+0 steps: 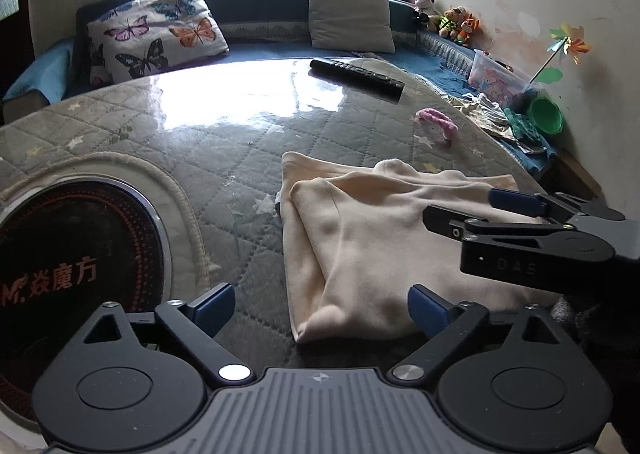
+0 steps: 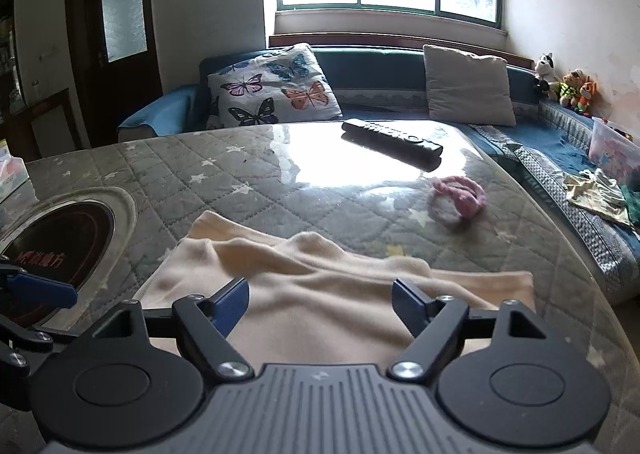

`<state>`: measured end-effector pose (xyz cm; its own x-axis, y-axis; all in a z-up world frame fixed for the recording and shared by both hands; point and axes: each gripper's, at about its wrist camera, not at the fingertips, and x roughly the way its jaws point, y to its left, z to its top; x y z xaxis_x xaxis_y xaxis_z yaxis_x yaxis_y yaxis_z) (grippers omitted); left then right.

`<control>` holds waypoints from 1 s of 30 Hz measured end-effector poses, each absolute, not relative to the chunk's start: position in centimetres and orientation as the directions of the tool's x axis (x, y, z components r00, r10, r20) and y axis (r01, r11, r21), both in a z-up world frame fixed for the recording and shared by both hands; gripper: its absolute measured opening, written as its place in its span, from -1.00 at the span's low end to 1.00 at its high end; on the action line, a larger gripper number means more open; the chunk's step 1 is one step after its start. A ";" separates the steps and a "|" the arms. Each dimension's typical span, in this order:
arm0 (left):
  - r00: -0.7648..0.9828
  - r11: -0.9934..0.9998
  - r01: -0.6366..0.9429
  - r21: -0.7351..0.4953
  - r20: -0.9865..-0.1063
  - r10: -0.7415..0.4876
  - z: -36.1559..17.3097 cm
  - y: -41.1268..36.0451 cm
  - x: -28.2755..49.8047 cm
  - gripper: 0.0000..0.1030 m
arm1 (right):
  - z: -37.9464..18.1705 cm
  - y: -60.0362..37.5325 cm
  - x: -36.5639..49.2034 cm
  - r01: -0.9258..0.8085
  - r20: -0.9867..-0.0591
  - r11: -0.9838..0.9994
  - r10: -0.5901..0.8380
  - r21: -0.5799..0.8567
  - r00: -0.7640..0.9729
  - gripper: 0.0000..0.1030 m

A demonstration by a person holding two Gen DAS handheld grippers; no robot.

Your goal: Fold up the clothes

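A cream garment (image 1: 372,238) lies folded on the glass-topped quilted table (image 1: 224,158); it also shows in the right wrist view (image 2: 320,294). My left gripper (image 1: 320,310) is open and empty, just above the garment's near left corner. My right gripper (image 2: 320,304) is open and empty, hovering over the garment's near edge. The right gripper also shows in the left wrist view (image 1: 476,206), coming in from the right above the cloth. A finger of the left gripper (image 2: 40,288) shows at the left edge of the right wrist view.
A round black hotplate (image 1: 76,254) is set into the table at the left. A black remote (image 1: 356,74) and a pink hair band (image 1: 438,122) lie farther back. A blue sofa with a butterfly pillow (image 1: 152,38), a grey pillow (image 1: 352,14), toys and loose clothes (image 1: 512,122) stands behind.
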<state>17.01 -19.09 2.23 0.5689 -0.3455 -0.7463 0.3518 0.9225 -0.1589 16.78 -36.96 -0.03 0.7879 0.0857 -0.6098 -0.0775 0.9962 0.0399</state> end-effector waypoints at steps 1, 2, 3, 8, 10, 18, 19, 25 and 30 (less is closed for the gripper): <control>0.574 0.922 0.355 -0.152 -0.743 -0.344 2.3 -19.1 16.7 0.93 | 0.0 -37.0 16.4 -0.073 -0.608 0.997 0.082 0.040 0.790 0.68; 0.576 0.922 0.358 -0.149 -0.742 -0.344 2.3 -19.2 16.5 0.98 | 0.1 -37.1 16.1 -0.068 -0.606 0.997 0.077 0.038 0.792 0.70; 0.579 0.921 0.360 -0.148 -0.739 -0.345 2.4 -19.2 16.3 1.00 | 0.1 -37.1 15.7 -0.063 -0.605 0.997 0.072 0.035 0.793 0.71; 0.593 0.918 0.369 -0.144 -0.724 -0.352 2.5 -19.0 15.1 1.00 | 0.1 -37.1 13.9 -0.040 -0.603 0.999 0.043 0.019 0.797 0.85; 0.600 0.918 0.369 -0.144 -0.718 -0.354 2.5 -18.9 14.6 1.00 | 0.2 -37.0 13.1 -0.032 -0.600 0.999 0.029 0.007 0.799 0.93; 0.628 0.925 0.357 -0.126 -0.701 -0.338 2.8 -18.2 13.1 1.00 | 0.5 -36.5 10.6 -0.006 -0.590 1.000 -0.012 -0.028 0.807 1.00; 0.630 0.926 0.357 -0.121 -0.701 -0.334 2.8 -18.2 12.9 1.00 | 0.5 -36.4 10.4 0.000 -0.592 1.000 -0.018 -0.031 0.806 1.00; 0.622 0.932 0.349 -0.097 -0.720 -0.308 2.5 -17.7 12.1 1.00 | 0.6 -36.0 9.2 0.031 -0.599 0.999 -0.049 -0.041 0.799 1.00; 0.610 0.934 0.347 -0.088 -0.735 -0.296 2.4 -17.3 11.2 1.00 | 0.6 -35.6 8.1 0.055 -0.606 0.998 -0.070 -0.043 0.792 1.00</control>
<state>11.18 -17.33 2.36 0.6103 -0.2957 -0.7349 0.3466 0.9339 -0.0879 8.05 -35.57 0.63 0.7923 -0.0701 -0.6061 0.0553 0.9975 -0.0430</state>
